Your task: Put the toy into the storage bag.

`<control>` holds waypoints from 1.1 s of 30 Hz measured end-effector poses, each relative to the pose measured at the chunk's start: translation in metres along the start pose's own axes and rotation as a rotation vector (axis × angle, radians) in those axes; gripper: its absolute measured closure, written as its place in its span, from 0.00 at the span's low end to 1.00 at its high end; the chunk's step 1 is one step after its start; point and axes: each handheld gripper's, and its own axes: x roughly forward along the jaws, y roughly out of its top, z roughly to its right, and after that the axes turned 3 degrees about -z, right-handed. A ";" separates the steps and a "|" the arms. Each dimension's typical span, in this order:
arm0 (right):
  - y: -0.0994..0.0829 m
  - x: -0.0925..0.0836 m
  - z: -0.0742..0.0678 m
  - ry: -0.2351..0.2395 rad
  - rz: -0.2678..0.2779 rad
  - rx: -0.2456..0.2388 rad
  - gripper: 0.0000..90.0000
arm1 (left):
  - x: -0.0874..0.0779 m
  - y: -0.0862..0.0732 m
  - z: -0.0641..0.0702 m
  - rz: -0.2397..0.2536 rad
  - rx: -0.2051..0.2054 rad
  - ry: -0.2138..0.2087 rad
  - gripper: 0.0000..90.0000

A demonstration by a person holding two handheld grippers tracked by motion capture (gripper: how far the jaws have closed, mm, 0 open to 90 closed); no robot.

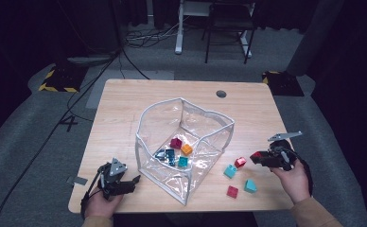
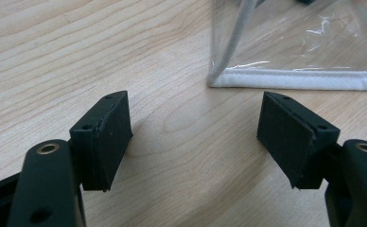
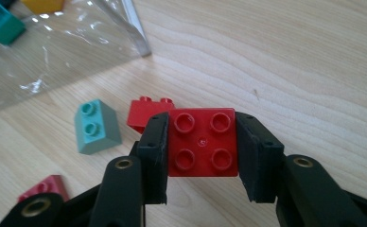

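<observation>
My right gripper (image 1: 258, 157) is shut on a red four-stud brick (image 3: 202, 142), held studs-up just above the table to the right of the clear plastic container (image 1: 185, 101). Both pads press on the brick's sides. Close by on the wood lie a second red brick (image 3: 146, 111), a teal brick (image 3: 96, 126) and a dark red brick (image 3: 47, 187). My left gripper (image 1: 133, 180) rests low at the container's front left corner, open, with bare wood between its pads (image 2: 106, 137). The container's white seam (image 2: 290, 80) lies just beyond them.
Inside the container sit a dark red brick (image 1: 176, 143), an orange one (image 1: 187, 149), a teal one (image 1: 183, 161) and a dark blue one (image 1: 167, 155). Another teal brick (image 1: 250, 186) lies near the table's front edge. A round cable hole (image 1: 221, 93) is at the back.
</observation>
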 end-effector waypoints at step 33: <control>0.063 -0.093 -0.028 0.114 0.195 -0.071 0.65 | -0.001 -0.001 0.000 0.000 0.002 -0.001 0.30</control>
